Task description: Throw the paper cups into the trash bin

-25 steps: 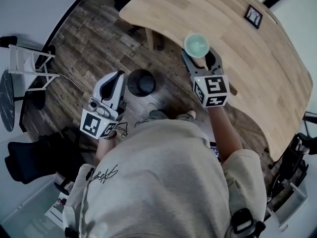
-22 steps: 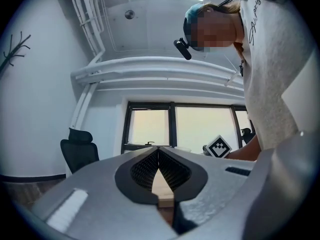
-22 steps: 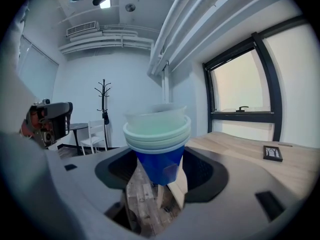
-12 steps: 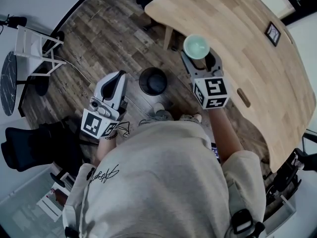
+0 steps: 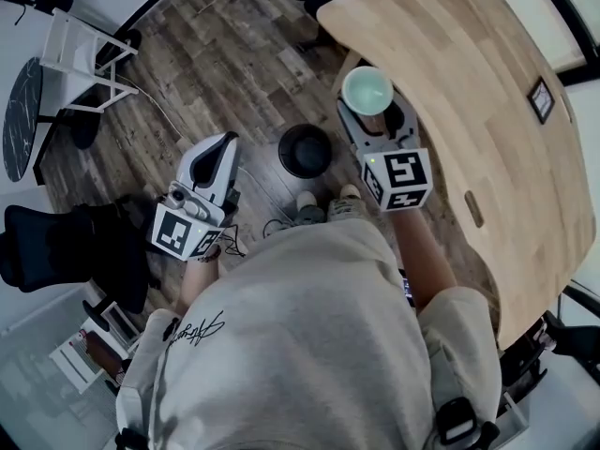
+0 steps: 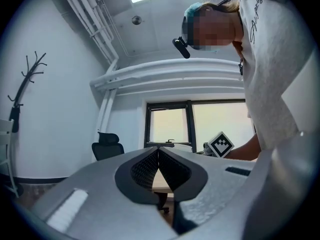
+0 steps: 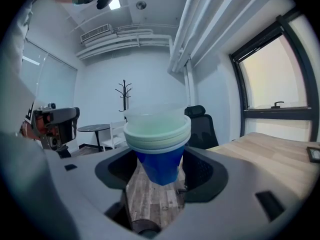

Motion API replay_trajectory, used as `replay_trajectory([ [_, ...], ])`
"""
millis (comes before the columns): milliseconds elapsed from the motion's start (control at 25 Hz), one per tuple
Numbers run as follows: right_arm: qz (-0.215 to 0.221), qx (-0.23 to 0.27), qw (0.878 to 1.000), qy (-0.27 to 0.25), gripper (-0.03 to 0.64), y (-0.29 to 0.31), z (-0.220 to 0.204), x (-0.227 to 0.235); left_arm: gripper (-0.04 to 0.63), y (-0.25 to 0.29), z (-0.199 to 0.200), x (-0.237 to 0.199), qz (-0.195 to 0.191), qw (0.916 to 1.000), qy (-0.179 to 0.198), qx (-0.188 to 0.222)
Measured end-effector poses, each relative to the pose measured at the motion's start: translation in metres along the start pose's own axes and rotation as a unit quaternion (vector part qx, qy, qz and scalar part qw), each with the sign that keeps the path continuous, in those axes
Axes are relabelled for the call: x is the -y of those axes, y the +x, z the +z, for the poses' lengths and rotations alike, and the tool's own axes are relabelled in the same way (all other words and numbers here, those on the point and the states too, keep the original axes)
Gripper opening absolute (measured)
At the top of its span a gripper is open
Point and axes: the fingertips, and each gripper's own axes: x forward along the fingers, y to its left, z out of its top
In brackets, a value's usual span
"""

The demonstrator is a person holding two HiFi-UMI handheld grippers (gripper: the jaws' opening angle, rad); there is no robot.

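Cups (image 7: 159,154): nested blue paper stack clamped by right gripper (image 5: 375,115) | left gripper (image 6: 159,159) jaws together | round black bin (image 5: 305,150)

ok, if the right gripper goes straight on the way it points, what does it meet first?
Probably the black office chair, straight behind the paper cups that the right gripper holds. The table edge runs close on its right; depth unclear.
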Motion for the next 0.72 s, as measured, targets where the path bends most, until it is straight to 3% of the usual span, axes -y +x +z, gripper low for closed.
replay_trajectory([
  [440,0.111,0.003,0.994,-0.026,0.282,0.042,0.013,-0.026,0.005,-0.021,-0.001,-0.016,0.104,0.9945,0.009,0.001],
  [720,0.156,-0.010,0.987,-0.032,0.282,0.062,-0.001,-0.041,0.005,-0.026,-0.010,-0.018,0.141,0.9899,0.011,0.001],
])
